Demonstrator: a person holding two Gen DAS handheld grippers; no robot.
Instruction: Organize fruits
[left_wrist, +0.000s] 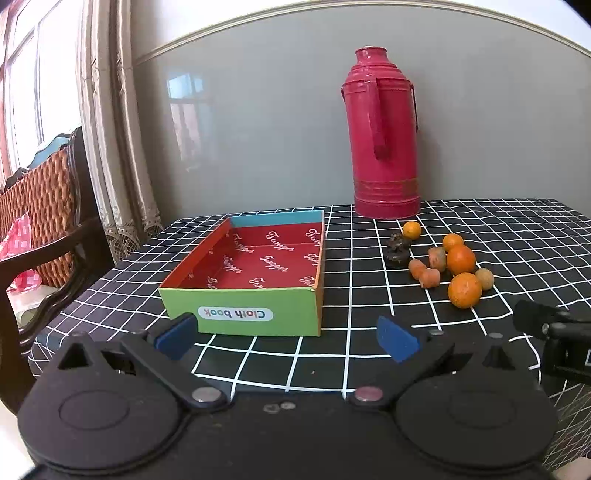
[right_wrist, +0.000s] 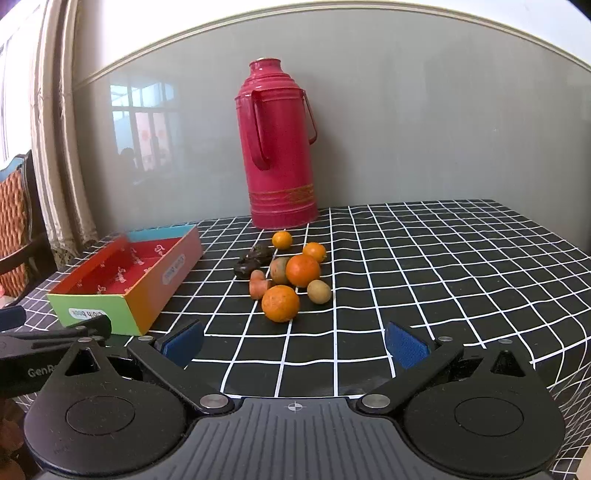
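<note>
Two tools, left tool and right tool, we hold spread and empty over the counter. Just ahead of our right tool lies the nearest orange, leading the fruit pile; the box sits ahead of our left.

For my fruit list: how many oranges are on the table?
4. Two large: front of pile, middle. Two small: behind the middle one, nearest the flask. Others may be hidden.
</note>
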